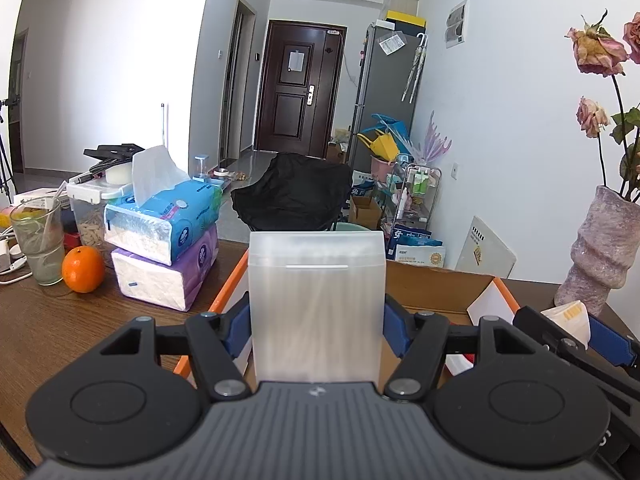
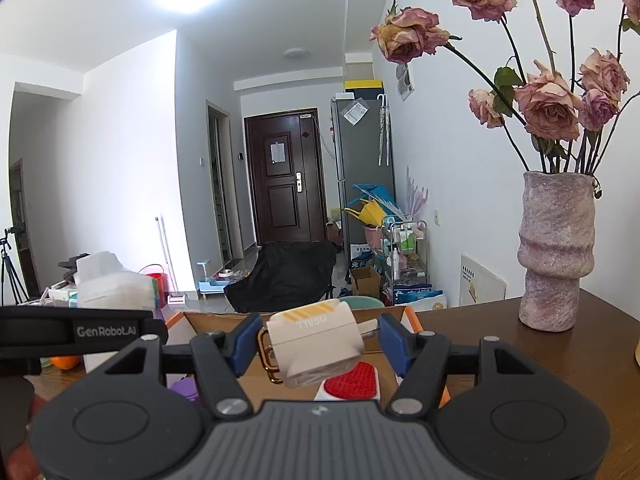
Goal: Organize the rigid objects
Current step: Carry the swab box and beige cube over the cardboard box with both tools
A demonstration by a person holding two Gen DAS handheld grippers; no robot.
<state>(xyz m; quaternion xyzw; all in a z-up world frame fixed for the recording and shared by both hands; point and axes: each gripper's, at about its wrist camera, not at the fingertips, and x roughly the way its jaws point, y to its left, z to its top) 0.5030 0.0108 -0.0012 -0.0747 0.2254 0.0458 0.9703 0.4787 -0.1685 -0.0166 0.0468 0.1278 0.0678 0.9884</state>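
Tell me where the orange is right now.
In the left wrist view, the orange sits on the wooden table at far left, between the glass and the stacked tissue packs.

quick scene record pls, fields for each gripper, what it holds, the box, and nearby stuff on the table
left gripper: shut on translucent plastic box, held upright
right gripper: shut on small white case, tilted, gold clasp on its left side
cardboard box: open, orange-edged flaps, under both grippers
inside box: red heart-shaped item
table left: orange, two stacked tissue packs, glass
table right: vase of dried roses
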